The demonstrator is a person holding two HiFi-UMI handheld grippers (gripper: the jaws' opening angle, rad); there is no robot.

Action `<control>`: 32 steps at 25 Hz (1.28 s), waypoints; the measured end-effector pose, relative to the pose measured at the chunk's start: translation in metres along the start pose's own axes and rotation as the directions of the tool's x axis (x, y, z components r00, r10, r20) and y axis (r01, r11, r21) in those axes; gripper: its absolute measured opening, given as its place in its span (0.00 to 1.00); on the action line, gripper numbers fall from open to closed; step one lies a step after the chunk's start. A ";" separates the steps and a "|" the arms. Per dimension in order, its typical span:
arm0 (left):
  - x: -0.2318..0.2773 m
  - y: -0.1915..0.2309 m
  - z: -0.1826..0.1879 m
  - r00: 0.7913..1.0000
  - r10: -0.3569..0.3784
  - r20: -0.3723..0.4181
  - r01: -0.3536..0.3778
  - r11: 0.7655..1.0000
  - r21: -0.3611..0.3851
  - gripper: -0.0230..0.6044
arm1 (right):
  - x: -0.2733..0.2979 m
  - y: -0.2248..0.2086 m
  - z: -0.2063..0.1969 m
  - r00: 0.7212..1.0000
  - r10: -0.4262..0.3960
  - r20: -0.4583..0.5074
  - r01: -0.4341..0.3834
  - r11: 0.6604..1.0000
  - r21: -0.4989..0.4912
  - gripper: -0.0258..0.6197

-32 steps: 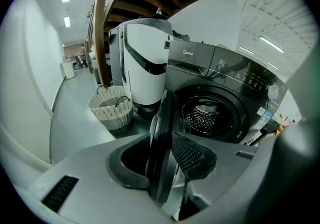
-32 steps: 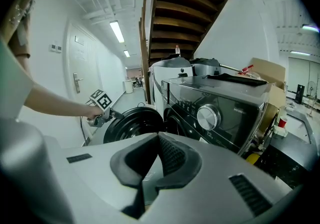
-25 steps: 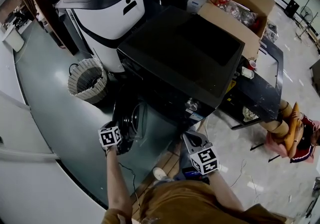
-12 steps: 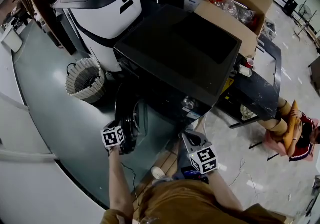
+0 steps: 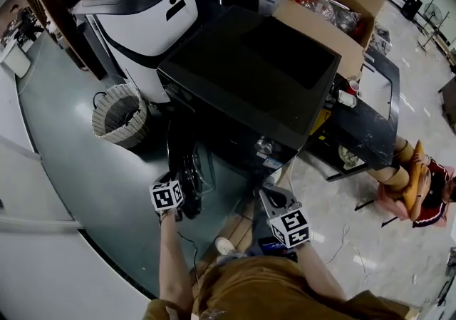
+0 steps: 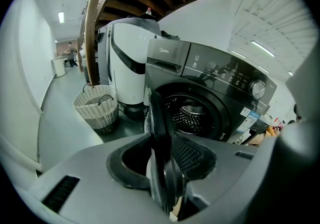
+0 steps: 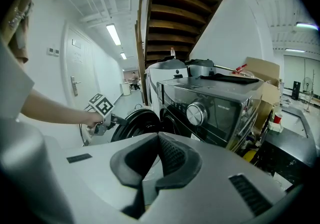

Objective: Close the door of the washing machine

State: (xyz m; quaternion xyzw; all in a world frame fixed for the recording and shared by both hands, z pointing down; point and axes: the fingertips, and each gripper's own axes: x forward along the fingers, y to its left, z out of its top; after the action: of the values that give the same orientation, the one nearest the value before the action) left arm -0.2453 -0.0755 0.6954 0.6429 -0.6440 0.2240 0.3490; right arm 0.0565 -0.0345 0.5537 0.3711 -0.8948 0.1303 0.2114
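The black front-loading washing machine (image 5: 249, 73) stands in the middle, its control panel and knob facing me (image 6: 220, 81). Its round door (image 5: 188, 167) hangs partly open at the machine's left front. In the left gripper view the door's rim (image 6: 159, 118) runs edge-on between the pads, with the steel drum (image 6: 192, 115) showing behind it. My left gripper (image 5: 185, 194) (image 6: 161, 143) is shut on that rim. My right gripper (image 5: 268, 193) (image 7: 158, 137) hangs in front of the machine's right side, shut and holding nothing. From there I see the door (image 7: 137, 123) and the left gripper (image 7: 119, 119).
A wicker basket (image 5: 117, 113) sits on the floor left of the door, beside a tall white appliance (image 5: 139, 12). A cardboard box (image 5: 335, 5) and a low black table (image 5: 370, 119) flank the machine's right. A person (image 5: 420, 194) sits at the right edge.
The left gripper has moved right with the door rim in it. The door has swung closer to the machine front. The right gripper has stayed put.
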 end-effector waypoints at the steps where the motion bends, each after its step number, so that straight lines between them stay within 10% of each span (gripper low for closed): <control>1: 0.000 -0.003 0.000 1.000 -0.005 -0.001 0.005 1.000 0.000 0.26 | 0.000 0.000 0.000 1.000 -0.001 0.001 0.001 1.000 0.000 0.06; 32: 0.011 -0.050 0.005 0.998 -0.065 0.002 0.065 0.997 -0.048 0.27 | -0.004 -0.005 0.002 1.000 -0.012 0.005 0.012 1.000 0.018 0.06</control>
State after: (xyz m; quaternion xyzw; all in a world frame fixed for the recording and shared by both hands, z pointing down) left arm -0.1958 -0.0899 0.6919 0.6550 -0.6281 0.1967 0.3713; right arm 0.0618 -0.0360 0.5499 0.3786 -0.8919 0.1361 0.2066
